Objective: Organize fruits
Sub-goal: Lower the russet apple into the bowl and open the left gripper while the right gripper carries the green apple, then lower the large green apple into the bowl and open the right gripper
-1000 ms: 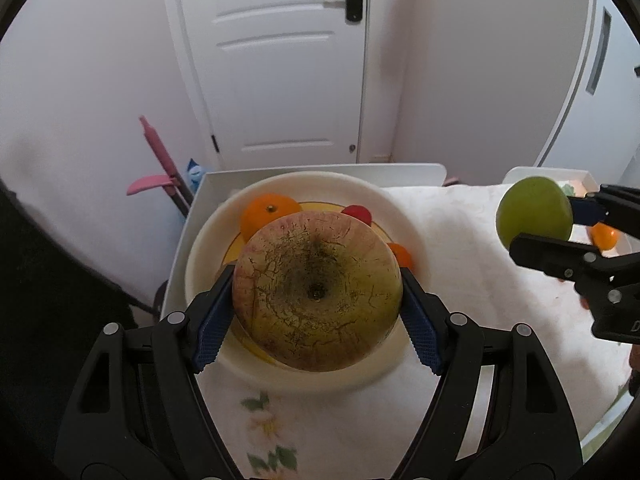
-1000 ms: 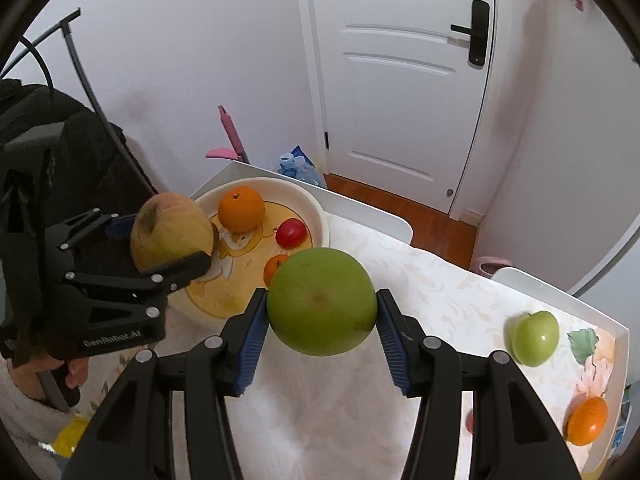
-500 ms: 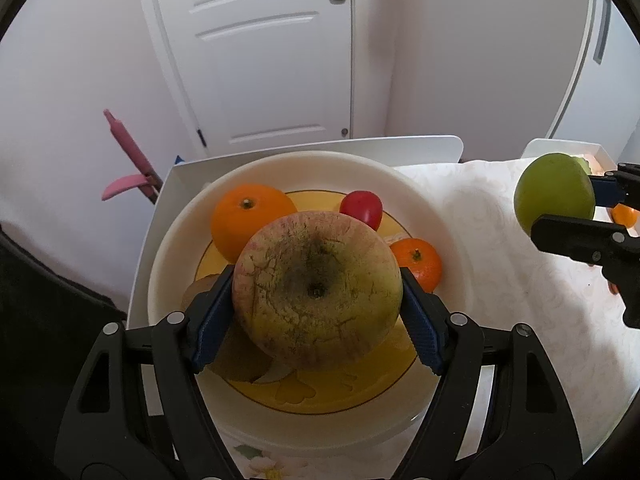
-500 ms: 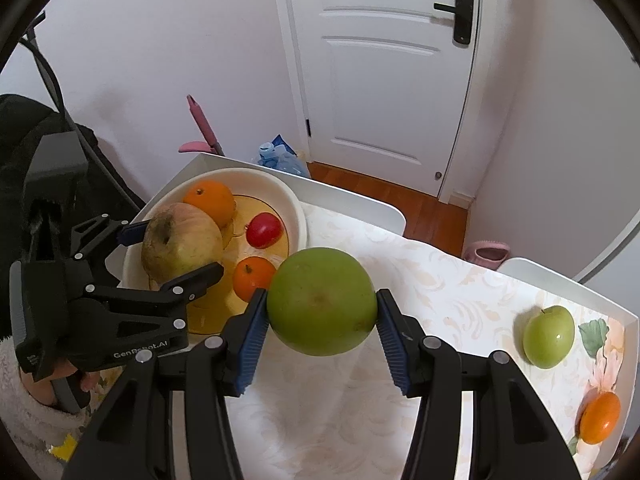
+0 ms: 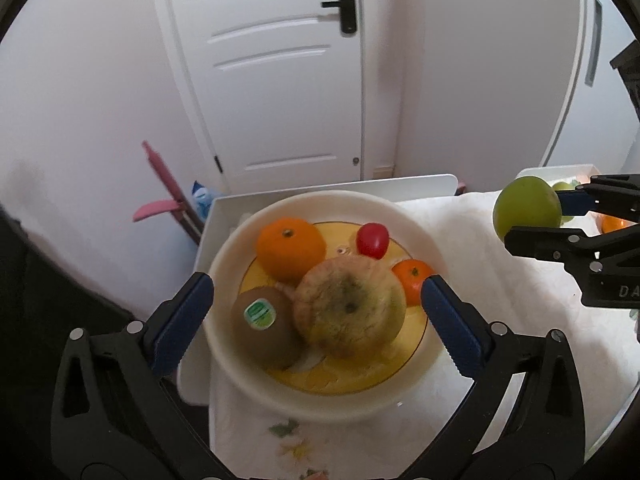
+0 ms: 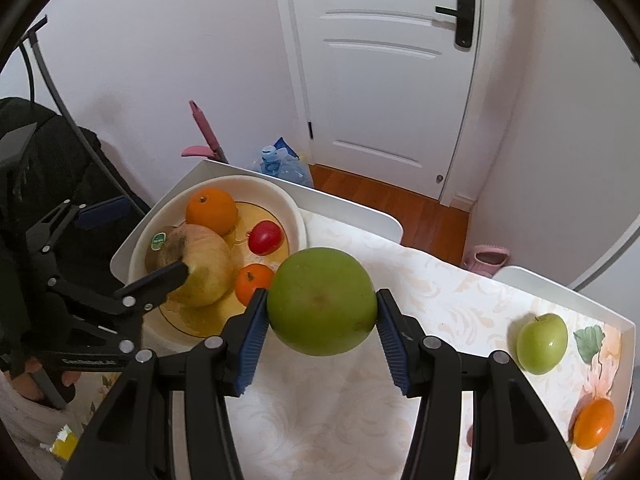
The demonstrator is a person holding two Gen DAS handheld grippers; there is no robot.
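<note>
Left gripper [image 5: 318, 314]: released, lower centre, above russet apple [image 5: 349, 312] in bowl [image 5: 224, 256]. Right gripper [image 6: 322, 326]: grasping green fruit [image 6: 322, 301], centre frame.

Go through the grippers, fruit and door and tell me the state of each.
Left hand-held gripper: open, above the bowl
Russet apple: released, resting in bowl
Right hand-held gripper: shut on big green fruit
Small green apple: on table
Door: closed
</note>
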